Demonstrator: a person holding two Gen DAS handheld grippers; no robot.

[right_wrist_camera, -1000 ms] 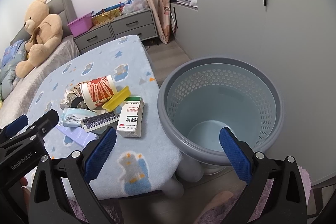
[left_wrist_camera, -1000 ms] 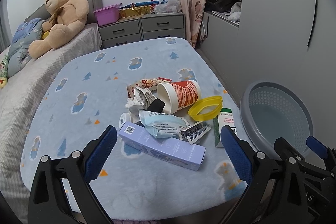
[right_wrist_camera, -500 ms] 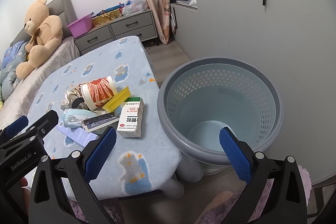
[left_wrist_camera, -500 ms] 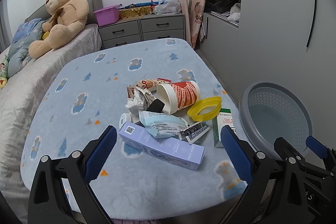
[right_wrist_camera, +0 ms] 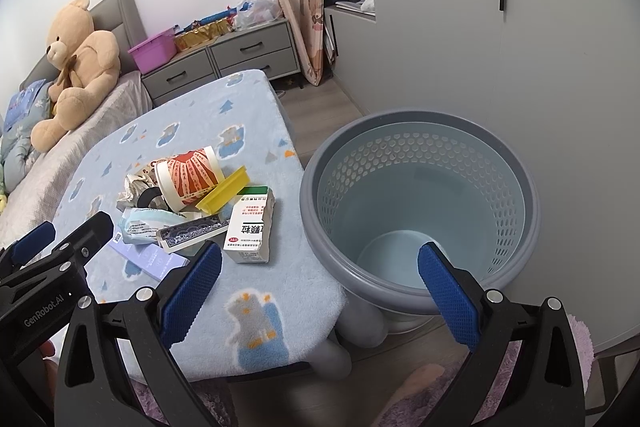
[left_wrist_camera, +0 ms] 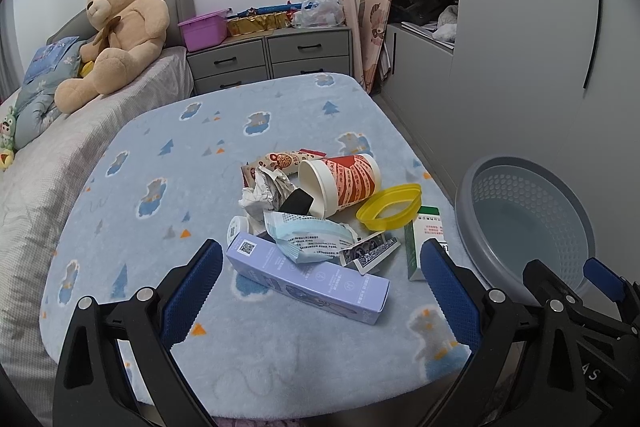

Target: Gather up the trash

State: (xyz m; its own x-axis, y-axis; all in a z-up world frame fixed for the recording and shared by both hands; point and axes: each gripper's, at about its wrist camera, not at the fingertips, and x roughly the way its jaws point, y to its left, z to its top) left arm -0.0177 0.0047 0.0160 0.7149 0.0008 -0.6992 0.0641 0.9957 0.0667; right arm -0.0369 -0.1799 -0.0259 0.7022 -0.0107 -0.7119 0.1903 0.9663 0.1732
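The left gripper (left_wrist_camera: 320, 287) is spread wide, its two blue-padded fingers (left_wrist_camera: 191, 291) far apart and holding nothing. The right gripper (right_wrist_camera: 320, 287) is spread just as wide, blue pads (right_wrist_camera: 448, 293) apart and bare. Each shows at the edge of the other's view, so the two are side by side, the left one on the left.

Table under blue fleece cover (left_wrist_camera: 168, 163), trash heaped on it: purple box (left_wrist_camera: 308, 277), paper cup (left_wrist_camera: 344, 183), medicine box (right_wrist_camera: 250, 227)
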